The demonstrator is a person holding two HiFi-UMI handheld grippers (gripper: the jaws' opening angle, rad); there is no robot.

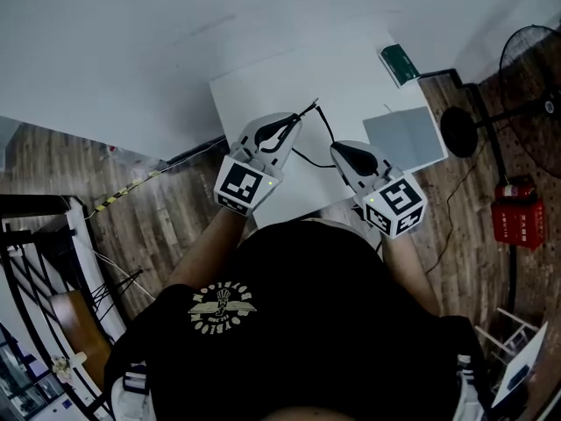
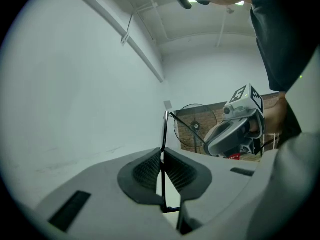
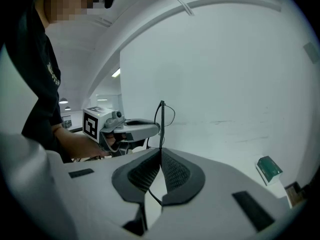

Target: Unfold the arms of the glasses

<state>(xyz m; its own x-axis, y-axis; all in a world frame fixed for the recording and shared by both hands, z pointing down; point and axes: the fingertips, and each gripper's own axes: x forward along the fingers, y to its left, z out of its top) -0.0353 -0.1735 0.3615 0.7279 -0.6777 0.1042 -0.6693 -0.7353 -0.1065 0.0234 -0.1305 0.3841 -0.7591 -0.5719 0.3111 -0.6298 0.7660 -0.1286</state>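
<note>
Thin black wire-framed glasses [image 1: 325, 128] hang in the air over the white table [image 1: 263, 86], held between both grippers. My left gripper [image 1: 296, 121] is shut on one part of the frame; in the left gripper view its pads [image 2: 150, 170] clamp a thin black wire [image 2: 163, 134] that stands upright, and an arm slants off right toward the right gripper [image 2: 235, 131]. My right gripper [image 1: 338, 151] is shut on the other thin arm [image 3: 161, 126], pinched between its pads [image 3: 172, 173]. A lens loop [image 3: 168, 114] shows just beyond, near the left gripper [image 3: 125, 128].
A green box [image 1: 401, 64] lies at the table's far right corner, a grey sheet [image 1: 403, 137] at its right edge. A standing fan [image 1: 529, 68] and a red box [image 1: 517, 221] are on the wooden floor to the right. A metal rack [image 1: 35, 261] stands at the left.
</note>
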